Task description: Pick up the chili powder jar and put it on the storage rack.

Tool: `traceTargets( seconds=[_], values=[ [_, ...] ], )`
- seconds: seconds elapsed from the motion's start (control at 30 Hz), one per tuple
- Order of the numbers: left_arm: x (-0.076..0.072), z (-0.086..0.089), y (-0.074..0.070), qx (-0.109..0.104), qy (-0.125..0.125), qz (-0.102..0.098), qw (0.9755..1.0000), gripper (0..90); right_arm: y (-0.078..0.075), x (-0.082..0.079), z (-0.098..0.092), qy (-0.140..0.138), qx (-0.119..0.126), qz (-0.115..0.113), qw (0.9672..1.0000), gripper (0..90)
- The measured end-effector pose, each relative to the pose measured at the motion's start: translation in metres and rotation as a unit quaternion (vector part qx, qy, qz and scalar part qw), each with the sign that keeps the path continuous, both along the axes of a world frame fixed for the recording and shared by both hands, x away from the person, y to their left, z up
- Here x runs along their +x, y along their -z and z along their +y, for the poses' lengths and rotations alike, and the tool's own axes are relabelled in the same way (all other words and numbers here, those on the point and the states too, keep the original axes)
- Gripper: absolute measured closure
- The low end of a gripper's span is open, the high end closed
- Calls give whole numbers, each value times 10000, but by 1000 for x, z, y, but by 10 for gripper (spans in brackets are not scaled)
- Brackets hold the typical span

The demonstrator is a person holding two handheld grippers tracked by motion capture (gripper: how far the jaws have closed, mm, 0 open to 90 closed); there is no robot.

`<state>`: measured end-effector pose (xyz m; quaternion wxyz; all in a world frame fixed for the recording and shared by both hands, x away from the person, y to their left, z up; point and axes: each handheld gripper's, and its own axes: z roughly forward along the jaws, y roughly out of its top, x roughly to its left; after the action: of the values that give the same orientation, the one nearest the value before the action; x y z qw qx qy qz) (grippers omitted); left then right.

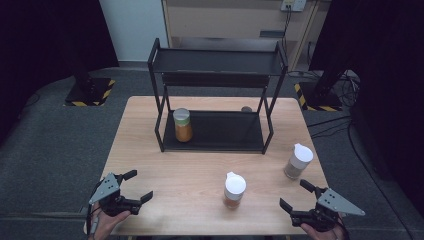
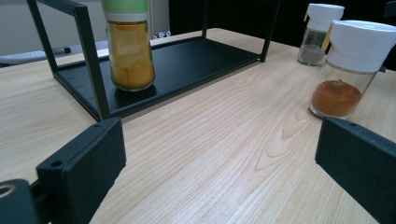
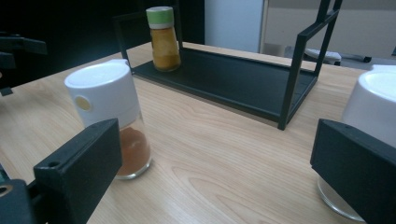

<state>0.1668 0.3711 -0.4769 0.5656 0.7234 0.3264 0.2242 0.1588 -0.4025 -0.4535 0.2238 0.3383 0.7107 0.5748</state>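
A black two-shelf rack (image 1: 215,142) stands at the back middle of the wooden table (image 1: 150,165). On its lower shelf, at the left, is a green-lidded jar of yellow-orange spice (image 1: 182,125) (image 2: 129,46) (image 3: 163,39). A white-capped shaker of red-brown spice (image 1: 234,190) (image 2: 348,70) (image 3: 114,123) stands near the front middle. A second white-capped shaker with grey contents (image 1: 298,161) (image 2: 318,32) (image 3: 373,112) stands to the right. My left gripper (image 1: 139,185) (image 2: 219,140) is open at the front left, nothing between its jaws. My right gripper (image 1: 294,194) (image 3: 215,144) is open at the front right, between the two shakers and touching neither.
The rack's upper shelf (image 1: 217,62) is bare. A small grey object (image 1: 246,108) lies behind the rack. Beyond the table are dark floor, a stand base with yellow-black stripes (image 1: 90,92) and a pale cabinet (image 1: 225,20). Bare wood lies between the grippers and the rack.
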Motion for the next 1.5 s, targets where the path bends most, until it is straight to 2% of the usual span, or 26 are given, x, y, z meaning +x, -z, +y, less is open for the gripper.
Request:
traceTargets(
  seconds=[0.17, 0.33, 0.63, 1.5],
  values=[
    [0, 0, 0, 3, -2, -1, 10000, 4, -10, -1, 7, -92, 23, -17, 10000, 21],
    [0, 0, 0, 15, 4, 29, 10000, 3, -21, 1, 16, -246, -57, -33, 9997, 22],
    [0, 0, -1, 20, 11, 32, 10000, 3, -35, 11, 36, -554, -162, 1, 9983, 22],
    [0, 1, -1, 1, 39, 46, 10000, 5, -47, 39, 84, -1019, -403, 215, 9937, 26]
  ],
)
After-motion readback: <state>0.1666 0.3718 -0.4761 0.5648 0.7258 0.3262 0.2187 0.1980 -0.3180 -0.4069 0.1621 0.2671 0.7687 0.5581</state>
